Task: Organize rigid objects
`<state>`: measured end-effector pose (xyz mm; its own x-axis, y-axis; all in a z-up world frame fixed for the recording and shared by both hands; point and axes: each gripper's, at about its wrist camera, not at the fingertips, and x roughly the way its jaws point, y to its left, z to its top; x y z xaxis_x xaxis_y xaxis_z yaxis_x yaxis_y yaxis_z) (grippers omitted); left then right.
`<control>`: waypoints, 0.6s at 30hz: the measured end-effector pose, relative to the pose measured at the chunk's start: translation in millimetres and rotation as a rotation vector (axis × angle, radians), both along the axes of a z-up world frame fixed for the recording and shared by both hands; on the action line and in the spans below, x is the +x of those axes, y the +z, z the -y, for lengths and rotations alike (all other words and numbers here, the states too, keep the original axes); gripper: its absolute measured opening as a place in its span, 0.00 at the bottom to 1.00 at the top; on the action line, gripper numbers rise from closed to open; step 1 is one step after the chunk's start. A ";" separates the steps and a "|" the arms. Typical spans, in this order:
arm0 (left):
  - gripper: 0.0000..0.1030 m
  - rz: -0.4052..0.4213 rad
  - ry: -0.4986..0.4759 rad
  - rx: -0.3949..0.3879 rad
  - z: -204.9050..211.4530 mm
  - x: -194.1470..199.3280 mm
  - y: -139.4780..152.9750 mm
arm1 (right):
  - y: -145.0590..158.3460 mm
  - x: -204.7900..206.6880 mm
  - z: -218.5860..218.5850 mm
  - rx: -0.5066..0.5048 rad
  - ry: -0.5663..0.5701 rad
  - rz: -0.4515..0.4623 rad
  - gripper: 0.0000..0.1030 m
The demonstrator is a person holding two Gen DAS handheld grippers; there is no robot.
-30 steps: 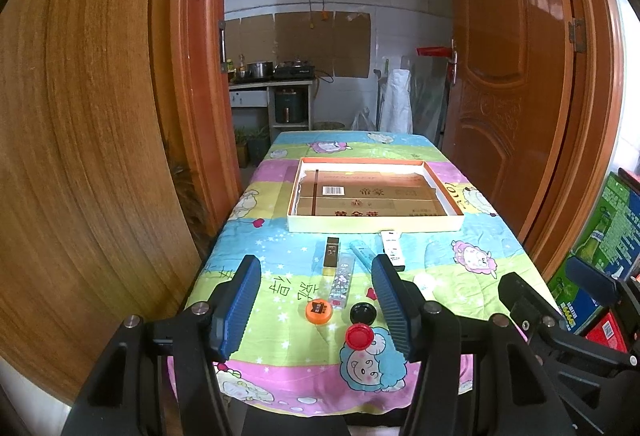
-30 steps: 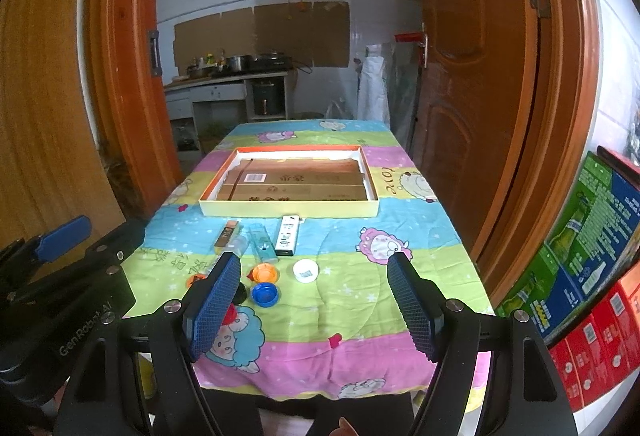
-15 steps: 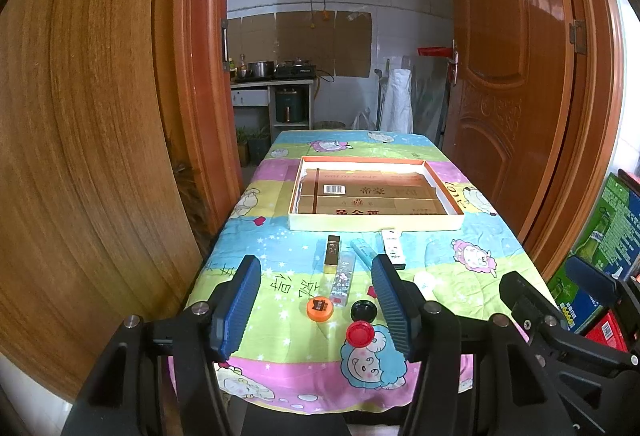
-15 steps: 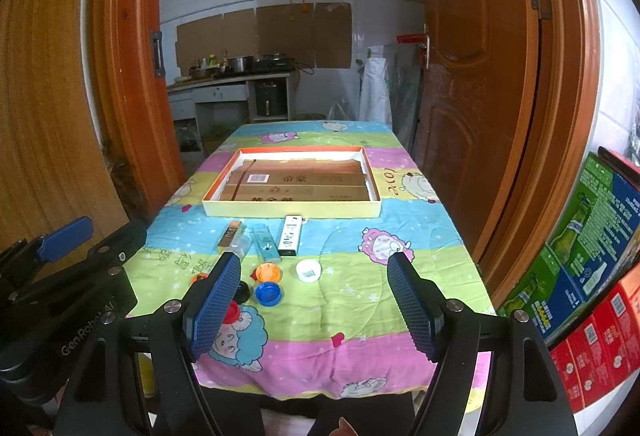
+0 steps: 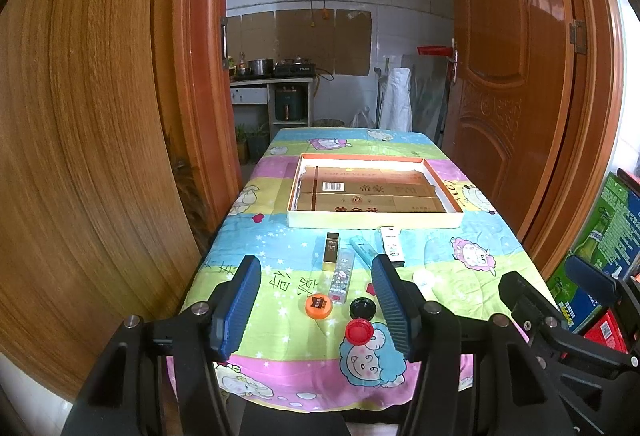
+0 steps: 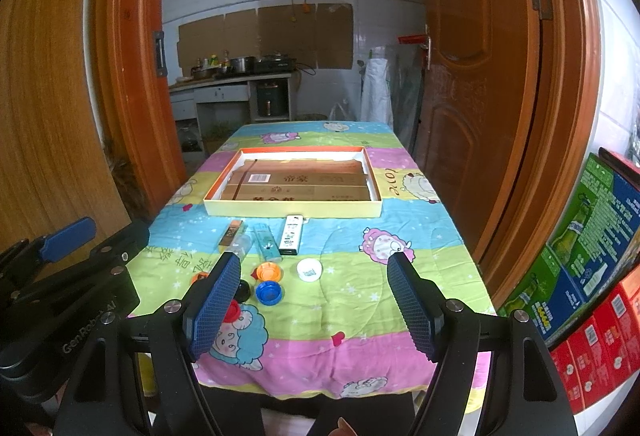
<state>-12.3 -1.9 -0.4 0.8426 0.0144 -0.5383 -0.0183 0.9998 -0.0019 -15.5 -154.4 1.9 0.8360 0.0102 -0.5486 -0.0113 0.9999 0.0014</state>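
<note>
A shallow cardboard tray lies mid-table with flattened brown card inside. In front of it lie a dark lighter, a clear lighter, a teal lighter and a white lighter. Nearer me lie bottle caps: orange, black, red, blue, another orange and white. My left gripper and right gripper are open and empty, held before the table's near edge.
The table carries a colourful cartoon cloth. Wooden door frames stand at the left and right. Stacked beer cartons stand at the right. A kitchen counter lies beyond the doorway.
Both grippers have drawn back and risen slightly, so the table looks a little farther. Nothing on the table has moved.
</note>
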 end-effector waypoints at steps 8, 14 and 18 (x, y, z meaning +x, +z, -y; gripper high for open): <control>0.56 -0.007 0.001 -0.001 0.6 2.1 -2.2 | -0.2 -0.9 -1.8 0.000 0.003 0.000 0.75; 0.56 -0.012 0.002 -0.003 -0.8 3.1 -2.6 | -2.3 0.1 -1.9 0.000 0.013 -0.004 0.75; 0.56 -0.020 0.003 -0.004 -2.2 5.0 -3.5 | -4.6 1.3 -0.6 0.000 0.016 -0.007 0.75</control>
